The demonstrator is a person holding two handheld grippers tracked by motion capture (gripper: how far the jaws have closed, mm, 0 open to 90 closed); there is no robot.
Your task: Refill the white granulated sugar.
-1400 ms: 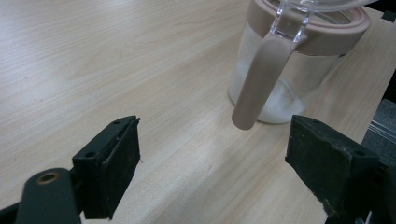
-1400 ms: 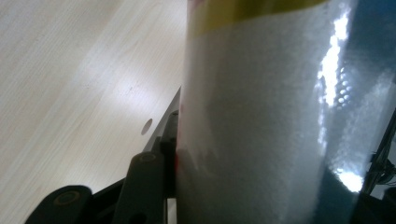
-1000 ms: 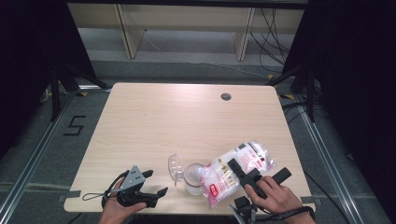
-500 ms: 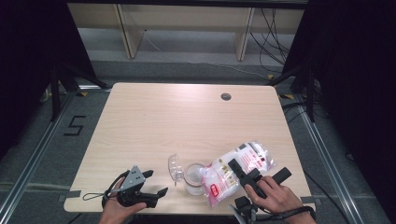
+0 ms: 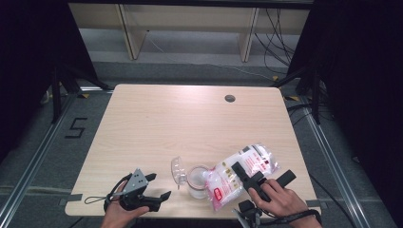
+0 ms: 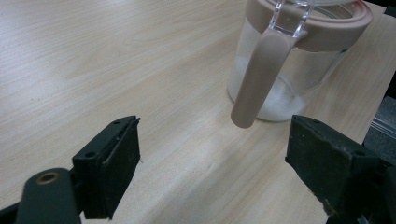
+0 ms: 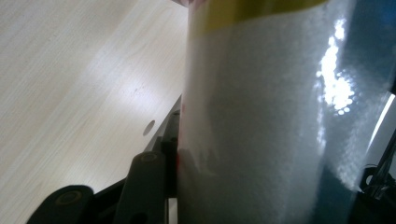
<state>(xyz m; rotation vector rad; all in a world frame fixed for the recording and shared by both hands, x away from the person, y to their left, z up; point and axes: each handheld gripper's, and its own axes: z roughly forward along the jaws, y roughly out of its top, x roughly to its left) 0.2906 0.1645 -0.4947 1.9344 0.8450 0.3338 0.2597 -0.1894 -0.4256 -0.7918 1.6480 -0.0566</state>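
Jar (image 5: 197, 181): clear glass, stood near the table's (image 5: 190, 118) front edge; a low layer of white granules lay inside; its hinged clear lid (image 5: 177, 170) was swung open to the left.
Bag (image 5: 242, 173): clear plastic with white granules, tilted, its lower end over the jar's mouth.
Right gripper (image 5: 247, 173): jaws clamped on the bag.
Left gripper (image 5: 157, 187): jaws spread apart, holding nothing, just left of the jar.

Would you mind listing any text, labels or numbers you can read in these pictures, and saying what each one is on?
"5": dark floor marking left of the table.
Red label on the bag, held in the right gripper: too small to read.
Dark print near the bag's top: too blurred to read.
Jar: no text seen.
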